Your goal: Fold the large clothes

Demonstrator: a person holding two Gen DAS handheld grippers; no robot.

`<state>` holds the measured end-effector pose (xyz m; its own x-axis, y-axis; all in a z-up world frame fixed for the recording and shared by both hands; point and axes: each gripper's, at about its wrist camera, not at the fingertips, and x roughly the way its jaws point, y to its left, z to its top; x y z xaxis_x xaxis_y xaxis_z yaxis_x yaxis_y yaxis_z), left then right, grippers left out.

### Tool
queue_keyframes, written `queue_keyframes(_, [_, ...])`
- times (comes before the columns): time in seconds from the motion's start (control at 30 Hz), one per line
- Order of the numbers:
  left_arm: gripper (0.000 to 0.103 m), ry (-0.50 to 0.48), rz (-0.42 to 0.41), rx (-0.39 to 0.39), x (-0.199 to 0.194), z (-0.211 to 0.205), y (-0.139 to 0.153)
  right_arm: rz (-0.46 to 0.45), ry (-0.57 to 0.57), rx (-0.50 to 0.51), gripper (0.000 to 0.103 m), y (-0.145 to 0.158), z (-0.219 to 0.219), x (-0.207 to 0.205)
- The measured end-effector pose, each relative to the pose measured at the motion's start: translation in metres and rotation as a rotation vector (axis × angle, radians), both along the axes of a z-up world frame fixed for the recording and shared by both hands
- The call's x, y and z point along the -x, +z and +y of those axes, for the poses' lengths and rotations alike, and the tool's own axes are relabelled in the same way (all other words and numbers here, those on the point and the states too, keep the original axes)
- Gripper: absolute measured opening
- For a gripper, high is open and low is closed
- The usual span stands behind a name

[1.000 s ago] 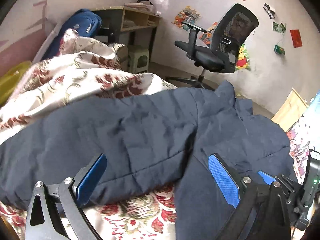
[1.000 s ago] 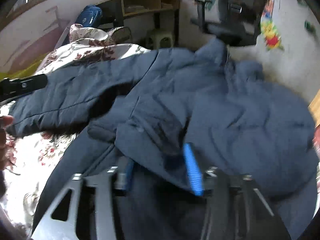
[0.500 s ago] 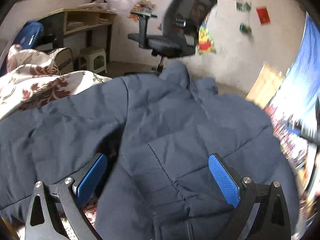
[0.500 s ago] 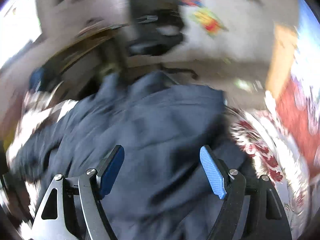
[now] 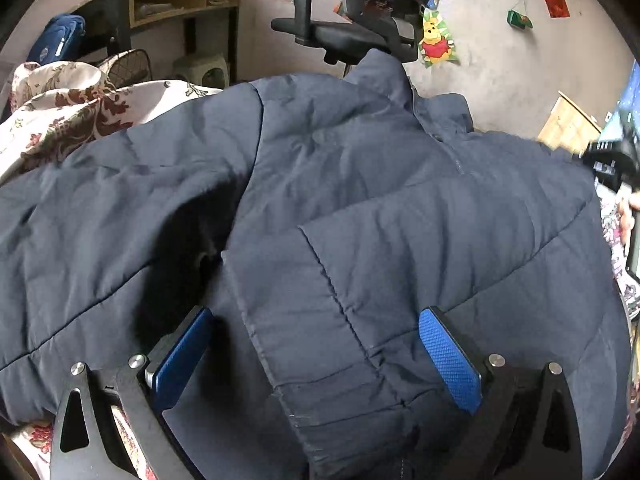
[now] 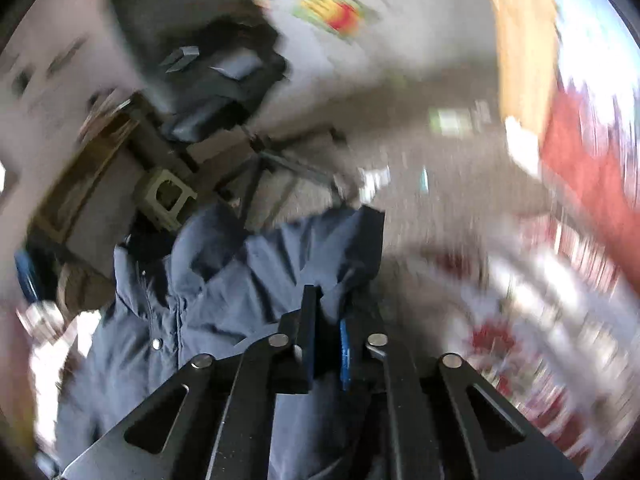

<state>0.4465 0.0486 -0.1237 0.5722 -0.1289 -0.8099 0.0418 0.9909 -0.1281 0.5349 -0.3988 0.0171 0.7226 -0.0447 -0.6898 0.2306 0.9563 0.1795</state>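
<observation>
Navy quilted jacket [image 5: 360, 208] spread over floral bedspread [image 5: 68, 108], filling most of left wrist view. Black office chair [image 5: 360, 20] beyond jacket collar. Left gripper [image 5: 316, 344] wide apart, hovering above jacket hem. Right gripper [image 6: 326, 332] narrow, pinching fold of jacket [image 6: 224, 292]; right view blurred.

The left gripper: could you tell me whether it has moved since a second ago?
Yes. The left gripper, open, has swung right and advanced over the navy jacket: the office chair has drifted from upper right to top centre and looms larger.
</observation>
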Motion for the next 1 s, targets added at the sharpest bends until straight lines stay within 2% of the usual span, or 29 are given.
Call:
queue_keyframes(0.07, [0.103,0.009,0.002,-0.029,0.002,-0.001,-0.002,-0.063,0.056,0.200,0.008,0.016,0.030,0.002])
queue_keyframes(0.1, [0.103,0.013,0.006,-0.039,0.002,-0.002,-0.002,-0.064,0.061,0.257,0.008,0.016,0.040,0.000])
queue_keyframes(0.13, [0.103,0.019,0.012,-0.050,0.002,-0.002,-0.003,-0.025,0.059,0.297,0.009,0.008,0.049,-0.006])
queue_keyframes(0.2, [0.103,0.034,0.025,-0.070,0.004,-0.001,-0.004,0.091,0.042,0.280,0.016,-0.013,0.050,-0.018])
queue_keyframes(0.23, [0.103,0.035,0.026,-0.070,0.005,0.000,-0.004,0.108,0.017,0.262,0.024,-0.019,0.048,-0.017])
queue_keyframes(0.27, [0.103,0.038,0.027,-0.073,0.006,0.001,-0.004,0.096,-0.004,0.241,0.032,-0.022,0.046,-0.011])
queue_keyframes(0.33, [0.103,0.048,0.028,-0.074,0.009,0.003,-0.004,0.073,-0.031,0.229,0.038,-0.023,0.042,0.001])
queue_keyframes(0.4, [0.103,0.053,0.031,-0.059,0.010,0.007,-0.005,0.050,-0.006,0.222,0.038,-0.026,0.045,0.015])
queue_keyframes(0.47, [0.103,0.058,0.033,-0.044,0.011,0.009,-0.007,0.067,0.068,0.243,0.038,-0.035,0.054,0.020])
queue_keyframes(0.57, [0.103,0.058,0.033,-0.049,0.011,0.008,-0.008,0.144,0.138,0.315,0.038,-0.056,0.068,0.024])
queue_keyframes(0.63, [0.103,0.056,0.030,-0.040,0.011,0.009,-0.008,0.207,0.128,0.284,0.039,-0.084,0.069,0.013])
queue_keyframes(0.73, [0.103,0.059,0.020,0.018,0.013,0.017,-0.004,0.181,0.075,0.267,0.039,-0.081,0.072,0.017])
queue_keyframes(0.8, [0.103,0.081,-0.009,0.055,0.019,0.027,0.005,0.141,0.107,0.266,0.040,-0.070,0.081,0.025])
queue_keyframes(0.83, [0.103,0.100,-0.040,0.079,0.025,0.034,0.014,0.108,0.144,0.269,0.044,-0.061,0.092,0.032])
queue_keyframes(0.87, [0.103,0.115,-0.061,0.090,0.029,0.039,0.020,0.068,0.184,0.272,0.053,-0.051,0.105,0.039])
queue_keyframes(0.93, [0.103,0.179,-0.110,0.075,0.041,0.051,0.036,0.002,0.254,0.260,0.066,-0.032,0.128,0.054])
queue_keyframes(1.0, [0.103,0.220,-0.136,0.074,0.053,0.065,0.046,-0.046,0.341,0.228,0.071,-0.021,0.159,0.067])
